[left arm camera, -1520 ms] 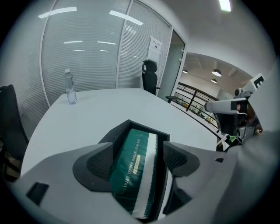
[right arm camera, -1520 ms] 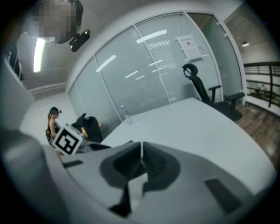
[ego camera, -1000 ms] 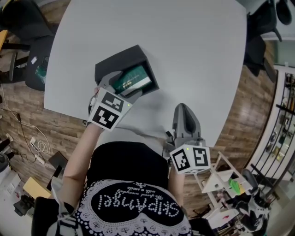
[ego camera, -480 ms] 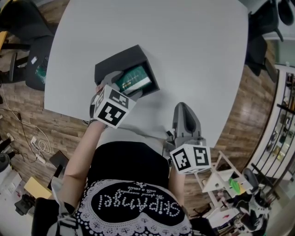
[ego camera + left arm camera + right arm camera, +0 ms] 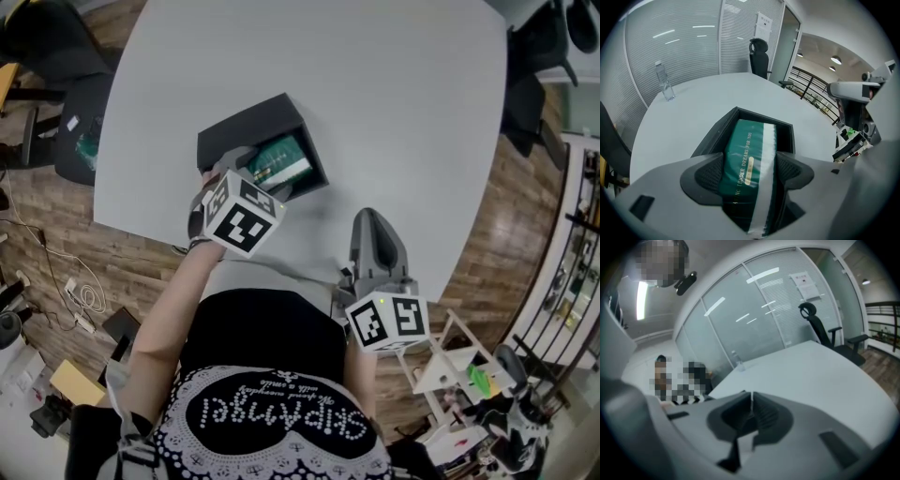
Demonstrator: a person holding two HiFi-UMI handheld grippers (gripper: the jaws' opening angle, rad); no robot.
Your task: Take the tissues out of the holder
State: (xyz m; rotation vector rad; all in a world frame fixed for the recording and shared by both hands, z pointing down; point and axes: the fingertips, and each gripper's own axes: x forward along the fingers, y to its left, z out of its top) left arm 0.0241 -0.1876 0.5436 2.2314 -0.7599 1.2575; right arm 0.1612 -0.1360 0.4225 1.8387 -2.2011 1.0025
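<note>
I'm in an office meeting room: glass partition walls (image 5: 736,324), black swivel chair (image 5: 759,63), big white table (image 5: 375,94).

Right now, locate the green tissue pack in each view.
Head view: tissue pack left of centre, inside the black holder.
Left gripper view: lower centre, between the jaws.
Right gripper view: not in it.
Shared landmark: the white table.

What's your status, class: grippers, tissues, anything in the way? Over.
Left gripper shut on tissue pack, pack partly inside black holder. Right gripper shut, empty, at table edge. Nothing blocks the lift.
</note>
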